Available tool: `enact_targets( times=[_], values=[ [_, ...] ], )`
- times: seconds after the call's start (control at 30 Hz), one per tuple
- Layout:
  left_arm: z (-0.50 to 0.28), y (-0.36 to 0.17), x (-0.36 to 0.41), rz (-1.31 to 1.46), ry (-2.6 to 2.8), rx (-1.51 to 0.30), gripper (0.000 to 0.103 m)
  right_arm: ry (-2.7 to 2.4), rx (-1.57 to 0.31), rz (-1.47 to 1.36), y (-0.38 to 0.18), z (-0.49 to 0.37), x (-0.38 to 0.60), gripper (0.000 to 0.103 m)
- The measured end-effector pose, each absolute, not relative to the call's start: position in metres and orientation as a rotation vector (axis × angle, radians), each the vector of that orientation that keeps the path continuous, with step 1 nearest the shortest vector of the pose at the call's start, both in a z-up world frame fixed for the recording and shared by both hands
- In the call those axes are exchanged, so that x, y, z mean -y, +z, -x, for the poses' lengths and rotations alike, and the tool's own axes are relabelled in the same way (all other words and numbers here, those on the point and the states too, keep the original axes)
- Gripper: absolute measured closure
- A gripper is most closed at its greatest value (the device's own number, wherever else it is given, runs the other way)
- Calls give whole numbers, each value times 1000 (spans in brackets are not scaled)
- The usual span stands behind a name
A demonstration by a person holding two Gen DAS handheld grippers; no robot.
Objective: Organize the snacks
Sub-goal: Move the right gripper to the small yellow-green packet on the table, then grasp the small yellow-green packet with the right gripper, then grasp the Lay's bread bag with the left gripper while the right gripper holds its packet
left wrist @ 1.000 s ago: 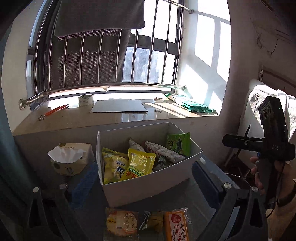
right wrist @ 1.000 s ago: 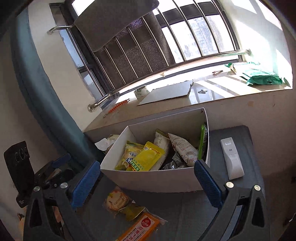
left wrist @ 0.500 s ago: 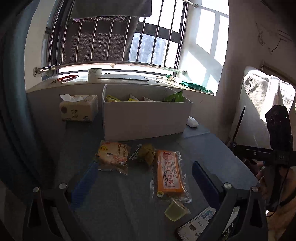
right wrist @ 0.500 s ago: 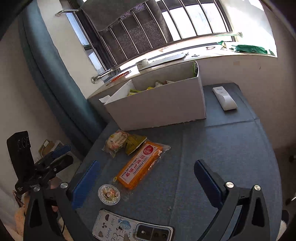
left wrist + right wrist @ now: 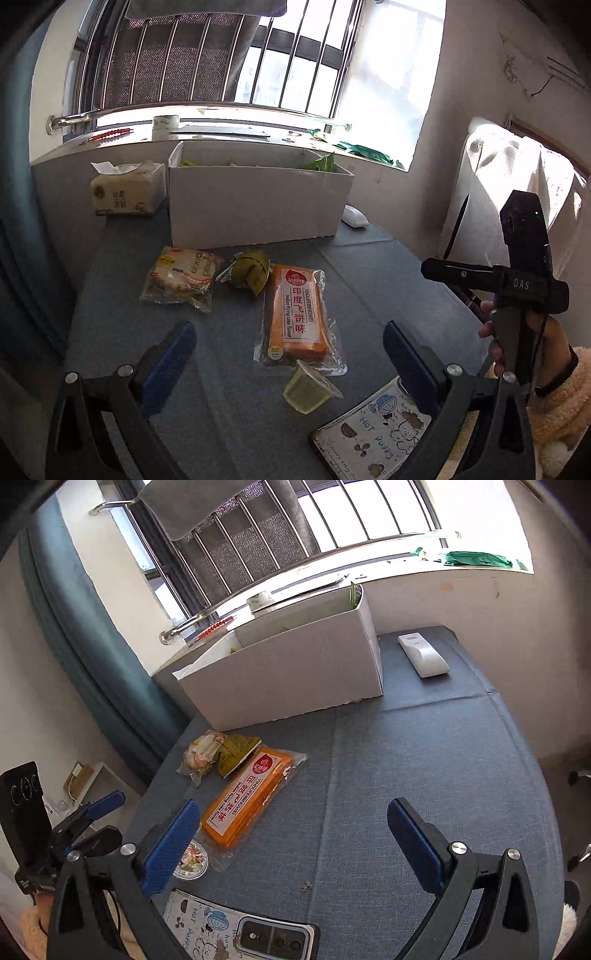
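Note:
A white cardboard box (image 5: 255,201) (image 5: 295,664) stands at the back of the blue table with snack packs inside. In front of it lie a round cracker pack (image 5: 181,277) (image 5: 199,751), a small green wrapped snack (image 5: 249,271) (image 5: 236,753), a long orange cake pack (image 5: 297,314) (image 5: 247,799) and a jelly cup (image 5: 308,389) (image 5: 190,858). My left gripper (image 5: 288,354) is open and empty above the near table, over the orange pack and jelly cup. My right gripper (image 5: 291,834) is open and empty, just right of the orange pack.
A tissue pack (image 5: 127,190) stands left of the box. A white remote (image 5: 423,653) (image 5: 354,216) lies right of it. A phone in a cartoon case (image 5: 240,932) (image 5: 373,435) lies at the near edge. The windowsill and wall are behind the box.
Both grippers have pulled back and down from over the box to the near table. The loose snacks, jelly cup and phone have come into view. Both stay open.

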State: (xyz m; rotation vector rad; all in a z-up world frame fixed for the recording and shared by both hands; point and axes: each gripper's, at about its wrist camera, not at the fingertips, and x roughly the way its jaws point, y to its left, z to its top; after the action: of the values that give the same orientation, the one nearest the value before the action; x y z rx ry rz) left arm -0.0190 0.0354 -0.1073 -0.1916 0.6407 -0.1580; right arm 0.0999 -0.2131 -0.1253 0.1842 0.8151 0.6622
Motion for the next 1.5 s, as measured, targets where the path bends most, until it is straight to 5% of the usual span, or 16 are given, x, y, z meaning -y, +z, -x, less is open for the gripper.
enact_targets(
  times=[0.2,0.53,0.7,0.73,0.8,0.87,1.5],
  values=[
    [23,-113,-42,224,-155,-653,0,693,-829,-340,-122,-140,210,0],
    [28,-115,-54,239,-134,-652,0,858,-874,262,-140,-160,50,0],
    [29,-118,-64,306,-143,-659,0,894,-968,340,-169,-179,5,0],
    [29,-117,-64,299,-140,-659,0,884,-976,351,-173,-183,0,2],
    [30,-118,-66,294,-131,-663,0,860,-1007,379,-183,-189,-8,30],
    [30,-120,-69,303,-129,-666,0,855,-977,425,-183,-187,-10,41],
    [-59,-137,-88,137,-65,-793,0,948,-841,24,-105,-136,115,43]
  ],
)
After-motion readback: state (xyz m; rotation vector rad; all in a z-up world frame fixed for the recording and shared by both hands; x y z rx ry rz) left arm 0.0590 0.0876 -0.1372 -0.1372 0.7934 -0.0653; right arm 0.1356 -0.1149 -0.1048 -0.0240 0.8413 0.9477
